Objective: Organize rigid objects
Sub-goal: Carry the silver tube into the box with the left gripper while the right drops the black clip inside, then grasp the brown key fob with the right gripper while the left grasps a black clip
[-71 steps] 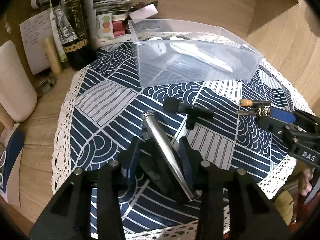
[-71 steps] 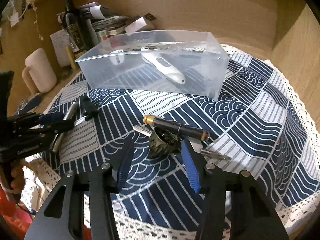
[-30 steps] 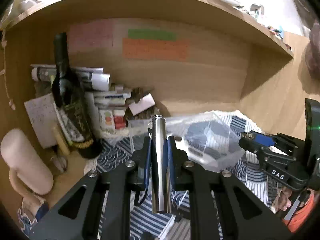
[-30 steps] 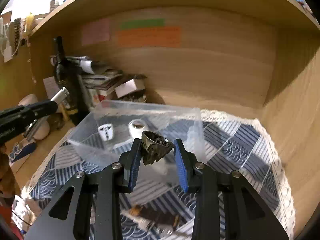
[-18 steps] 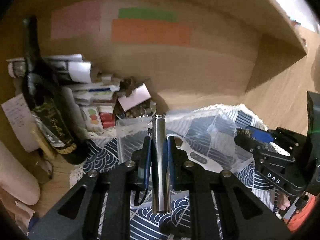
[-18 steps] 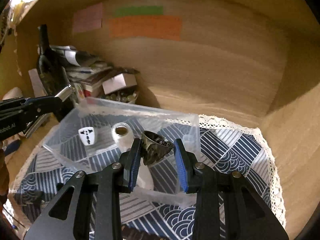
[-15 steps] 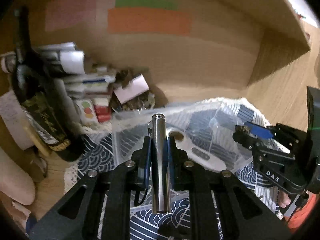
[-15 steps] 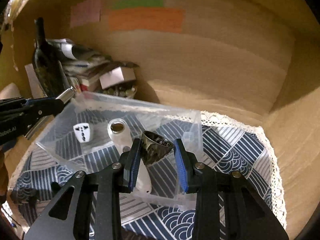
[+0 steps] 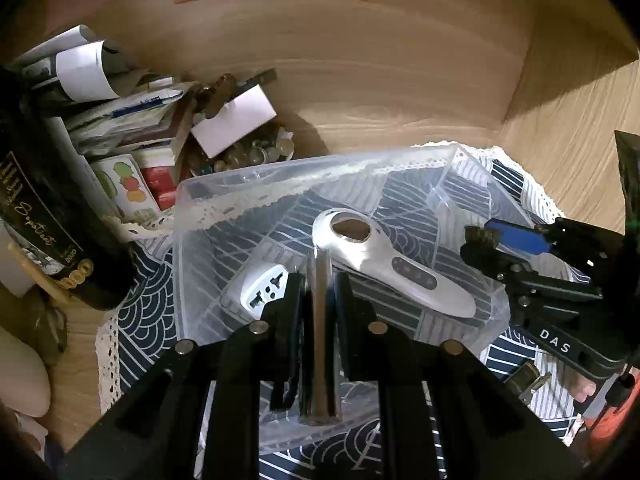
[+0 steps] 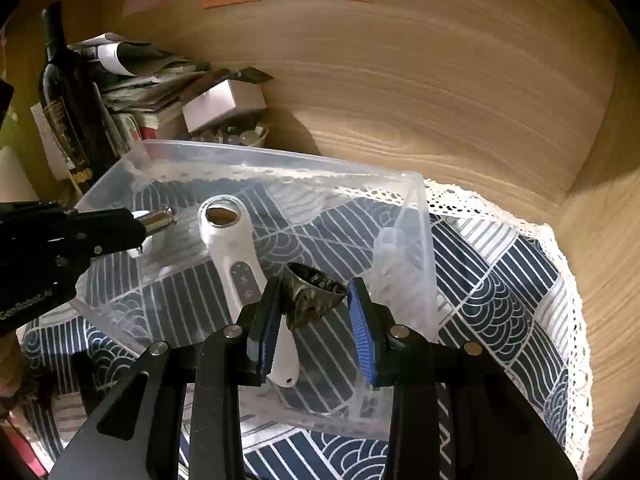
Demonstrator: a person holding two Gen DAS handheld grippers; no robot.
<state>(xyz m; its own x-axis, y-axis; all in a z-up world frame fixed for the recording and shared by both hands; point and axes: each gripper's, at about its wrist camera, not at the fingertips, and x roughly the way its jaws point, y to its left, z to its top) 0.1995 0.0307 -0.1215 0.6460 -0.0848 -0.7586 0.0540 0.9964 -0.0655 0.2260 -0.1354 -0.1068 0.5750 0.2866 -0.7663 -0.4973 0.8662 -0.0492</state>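
While loaded, both tongs point(image 9: 316, 292) point(image 10: 314, 300) above bin point(image 10: 416, 216)

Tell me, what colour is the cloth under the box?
The cloth is navy blue and white, with waves and stripes and a white lace edge. The right wrist view shows it best.

Table point(image 10: 472, 120): light wood grain, upper and right parts of both frames. Directly on it:
- Cloth point(image 10: 520, 264): navy and white wave pattern, lace edge, centre to lower right.
- Dark wine bottle point(image 10: 64, 92), upright, upper left, at the cloth's edge.
- Stack of papers and booklets point(image 10: 140, 80), upper left, beside the bottle.
- Clear plastic bin point(image 10: 404, 240), centre, standing on the cloth.
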